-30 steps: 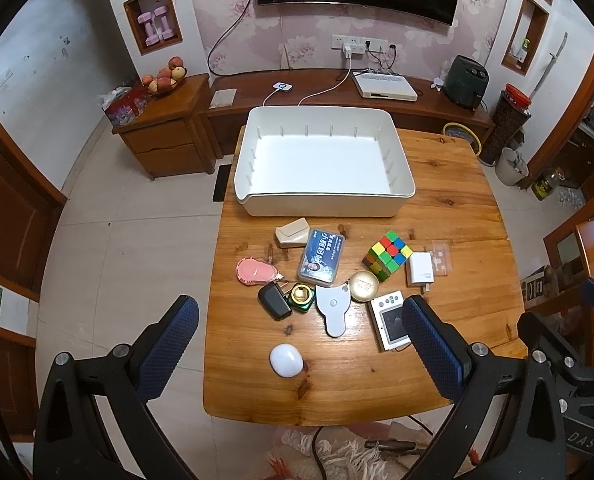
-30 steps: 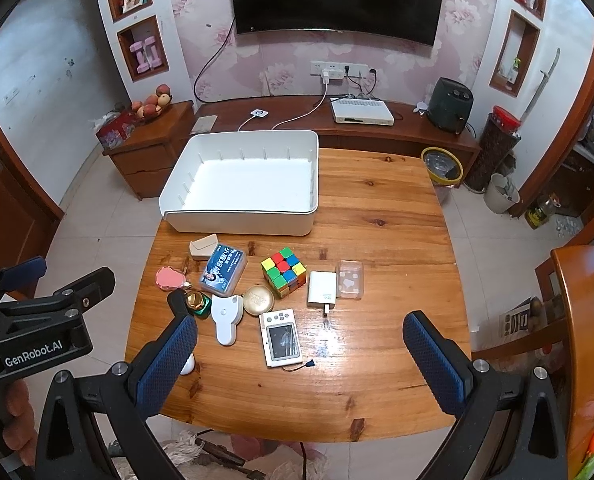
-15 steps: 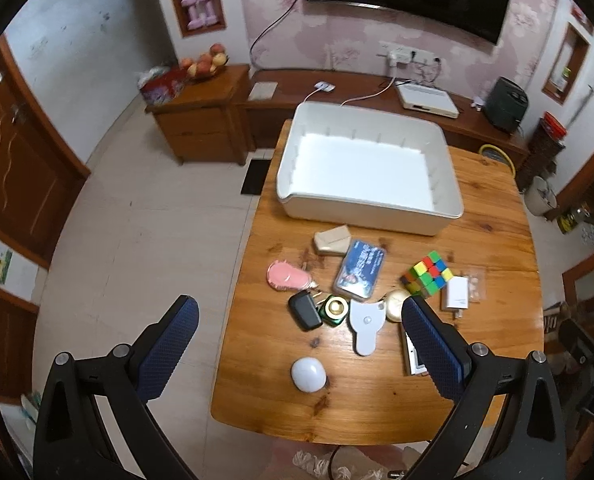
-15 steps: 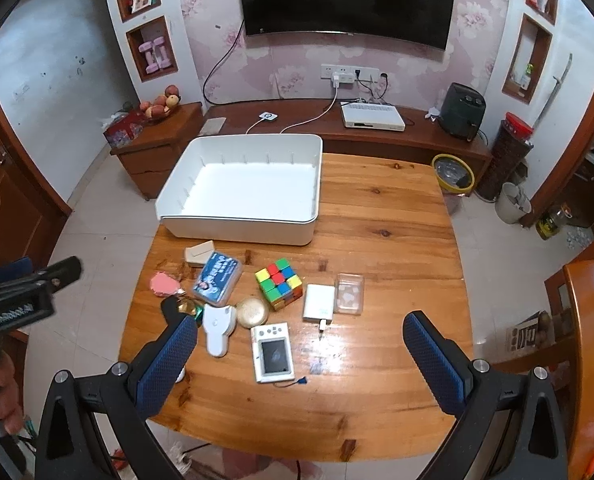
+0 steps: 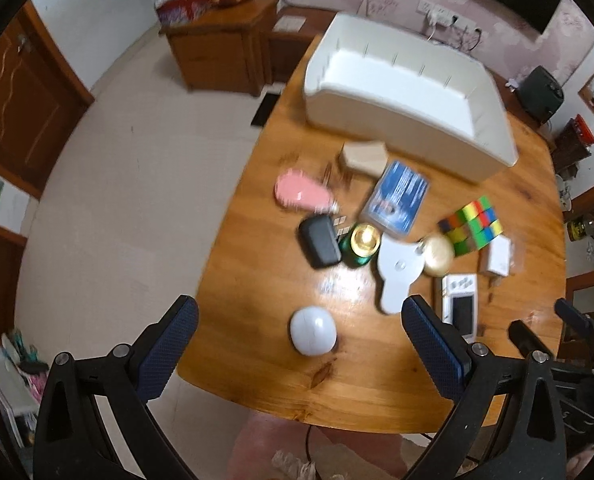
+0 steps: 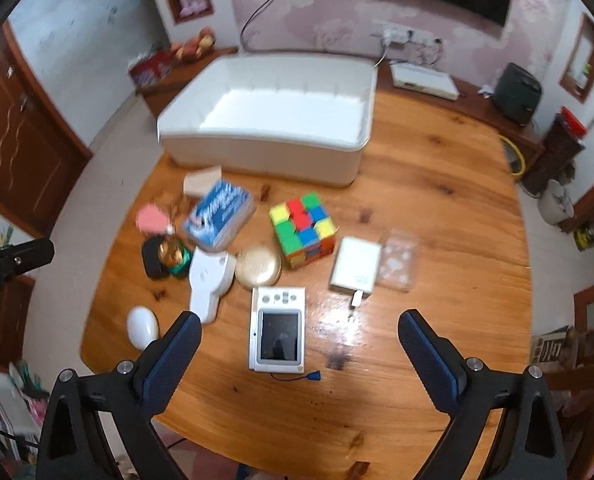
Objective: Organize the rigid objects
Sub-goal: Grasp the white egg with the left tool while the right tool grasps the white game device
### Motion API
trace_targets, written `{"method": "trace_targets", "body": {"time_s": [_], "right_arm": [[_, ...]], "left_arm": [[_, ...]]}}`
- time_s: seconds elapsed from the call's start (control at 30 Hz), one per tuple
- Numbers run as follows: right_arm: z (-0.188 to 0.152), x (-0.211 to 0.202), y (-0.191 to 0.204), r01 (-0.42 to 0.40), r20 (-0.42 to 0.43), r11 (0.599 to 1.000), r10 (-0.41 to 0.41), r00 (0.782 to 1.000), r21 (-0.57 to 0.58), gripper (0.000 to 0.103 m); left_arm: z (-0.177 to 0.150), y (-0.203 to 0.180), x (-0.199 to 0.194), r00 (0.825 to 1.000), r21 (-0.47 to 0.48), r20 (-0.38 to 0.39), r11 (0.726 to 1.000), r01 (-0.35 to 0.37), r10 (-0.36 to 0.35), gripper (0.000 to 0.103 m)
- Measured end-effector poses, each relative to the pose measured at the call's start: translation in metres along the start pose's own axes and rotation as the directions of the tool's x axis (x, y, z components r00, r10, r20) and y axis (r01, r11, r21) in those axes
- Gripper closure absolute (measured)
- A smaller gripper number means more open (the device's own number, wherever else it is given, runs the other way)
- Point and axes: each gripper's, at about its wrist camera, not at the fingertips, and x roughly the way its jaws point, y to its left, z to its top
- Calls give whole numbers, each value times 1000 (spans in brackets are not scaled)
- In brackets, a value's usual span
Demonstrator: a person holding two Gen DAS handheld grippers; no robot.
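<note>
Several small objects lie on the wooden table [image 6: 437, 208] in front of a white empty bin [image 6: 273, 120]. My left gripper [image 5: 297, 344] is open and empty above a white round puck [image 5: 312, 330]. My right gripper [image 6: 299, 344] is open and empty above a white handheld device with a screen [image 6: 277, 328]. A colour cube [image 6: 302, 229], a white charger [image 6: 355, 265], a gold round tin [image 6: 257, 266], a blue box [image 6: 219, 214] and a pink case [image 5: 300, 194] lie between the grippers and the bin [image 5: 409, 92].
A black key fob [image 5: 319, 241], a green and gold jar [image 5: 362, 245], a white paddle-shaped piece [image 5: 397, 274], a beige box [image 5: 364, 156] and a clear plastic case [image 6: 397, 264] also lie there. The table's near edge is below both grippers. A low cabinet [image 5: 221, 52] stands beyond the table's left.
Both grippers have come down and forward toward the table; the objects look larger. The left view has swung left, over the white puck. Both stay open.
</note>
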Motion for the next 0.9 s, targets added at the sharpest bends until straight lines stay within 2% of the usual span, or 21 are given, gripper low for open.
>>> {"method": "trace_targets", "body": {"time_s": [0.23, 0.33, 0.47, 0.57, 0.77, 0.9], "right_arm": [[-18, 64, 15, -29, -119, 998, 21, 993, -63, 11], [-24, 80, 21, -23, -142, 996, 10, 990, -88, 11], [-28, 95, 22, -11, -162, 994, -7, 987, -111, 11], [-30, 105, 22, -10, -175, 995, -8, 984, -103, 11], [-32, 118, 17, -12, -191, 996, -5, 982, -87, 11], [-37, 127, 7, -16, -216, 997, 0, 976, -73, 21]], "left_arm": [[-24, 4, 60, 997, -54, -73, 998, 17, -21, 2], [-32, 1, 85, 994, -55, -108, 998, -3, -3, 2], [-40, 2, 107, 987, -95, -163, 995, 1, -17, 6], [-45, 5, 120, 980, -125, -198, 992, -23, -2, 7], [-48, 10, 133, 976, -155, -217, 987, -46, 11, 7], [-48, 7, 134, 977, -140, -210, 988, -63, 33, 8]]}}
